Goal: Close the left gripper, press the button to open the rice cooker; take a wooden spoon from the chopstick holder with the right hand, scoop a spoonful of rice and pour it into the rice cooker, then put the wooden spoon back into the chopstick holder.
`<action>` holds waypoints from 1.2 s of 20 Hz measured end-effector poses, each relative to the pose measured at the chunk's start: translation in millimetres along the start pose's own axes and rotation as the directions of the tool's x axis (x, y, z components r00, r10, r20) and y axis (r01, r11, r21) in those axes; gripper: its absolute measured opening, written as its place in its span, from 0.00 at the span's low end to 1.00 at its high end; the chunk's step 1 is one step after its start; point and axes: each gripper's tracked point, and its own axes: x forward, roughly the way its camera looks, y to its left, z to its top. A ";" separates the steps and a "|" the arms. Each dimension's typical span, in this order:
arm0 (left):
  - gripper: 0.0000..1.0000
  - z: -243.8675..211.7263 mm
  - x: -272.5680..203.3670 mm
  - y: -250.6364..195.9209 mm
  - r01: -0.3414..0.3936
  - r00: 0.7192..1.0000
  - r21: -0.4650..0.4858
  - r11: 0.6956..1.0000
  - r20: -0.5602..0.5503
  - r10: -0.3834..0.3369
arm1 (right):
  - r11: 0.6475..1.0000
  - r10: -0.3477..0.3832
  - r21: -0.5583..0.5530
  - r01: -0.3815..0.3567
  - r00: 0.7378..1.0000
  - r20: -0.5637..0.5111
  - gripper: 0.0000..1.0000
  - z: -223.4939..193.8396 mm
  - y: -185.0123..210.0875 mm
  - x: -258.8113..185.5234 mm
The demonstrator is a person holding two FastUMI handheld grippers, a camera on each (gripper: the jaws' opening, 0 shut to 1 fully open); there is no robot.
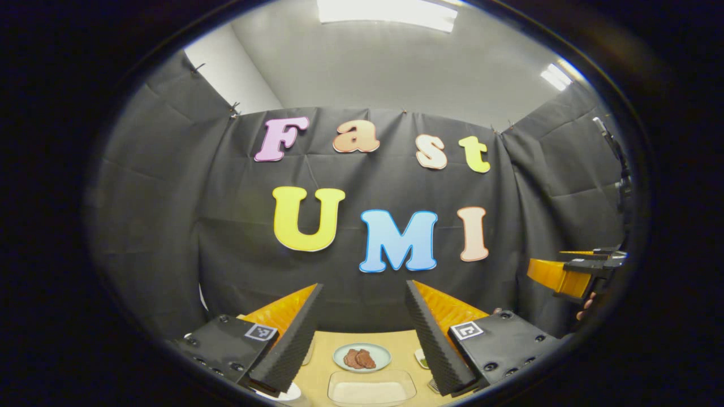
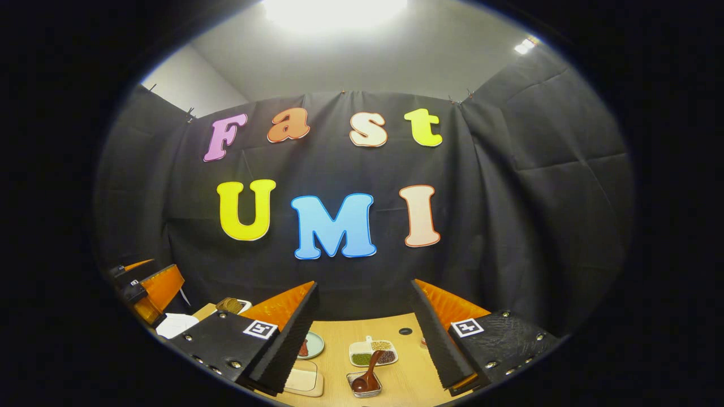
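Wooden spoon (image 2: pixel 370 370) — you'll find it at 6 o'clock in your right gripper view, bowl down in a small clear dish (image 2: pixel 366 385) on the table (image 2: pixel 407 362), handle leaning toward 12. Just past it, toward 12 o'clock, sits a white divided dish (image 2: pixel 373 351) with green, tan and dark grains. At 7 o'clock a pale rectangular tray (image 2: pixel 304 379) lies beside a round plate (image 2: pixel 313 343).

Your right gripper (image 2: pixel 365 339) hangs above the table, jaws spread wide, nothing between them. At 9 o'clock in that view you can see your left gripper's orange fingers.

In your left gripper view, the left gripper (image 1: pixel 362 339) also has its jaws wide apart and empty. Between them, at 6 o'clock, a round plate with brown slices (image 1: pixel 362 357) sits on the table, and nearer still a clear rectangular dish (image 1: pixel 371 389) of pale grains — likely the rice. At 3 o'clock your right gripper shows, held in a hand (image 1: pixel 585 308).
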 end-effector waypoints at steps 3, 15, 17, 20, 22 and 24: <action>0.94 -0.2 0.9 5.3 -0.009 1.000 0.001 1.000 -0.003 0.009 | 1.000 0.004 -0.004 -0.004 1.000 -0.007 0.96 -2.3 -0.1 -0.1; 0.85 -18.1 -0.2 49.4 -0.079 0.996 0.037 0.996 -0.044 0.080 | 0.999 0.034 -0.012 -0.034 0.999 -0.027 0.96 -11.1 7.0 4.6; 0.72 -26.3 -4.2 62.6 -0.091 0.993 0.046 0.995 -0.069 0.094 | 0.999 0.039 -0.007 -0.039 0.999 -0.030 0.96 -12.4 8.1 4.3; 0.55 -42.6 -8.3 80.3 -0.111 0.987 0.060 0.992 -0.107 0.117 | 0.999 0.049 -0.007 -0.049 0.998 -0.038 0.96 -17.0 11.4 3.0; 0.33 -58.0 -14.4 96.3 -0.127 0.981 0.066 0.990 -0.142 0.135 | 0.998 0.056 -0.010 -0.056 0.997 -0.047 0.96 -21.3 13.9 2.6; 0.10 -74.6 -15.7 110.0 -0.130 0.973 0.038 0.991 -0.186 0.135 | 0.998 0.063 -0.012 -0.064 0.996 -0.057 0.96 -25.3 16.2 1.8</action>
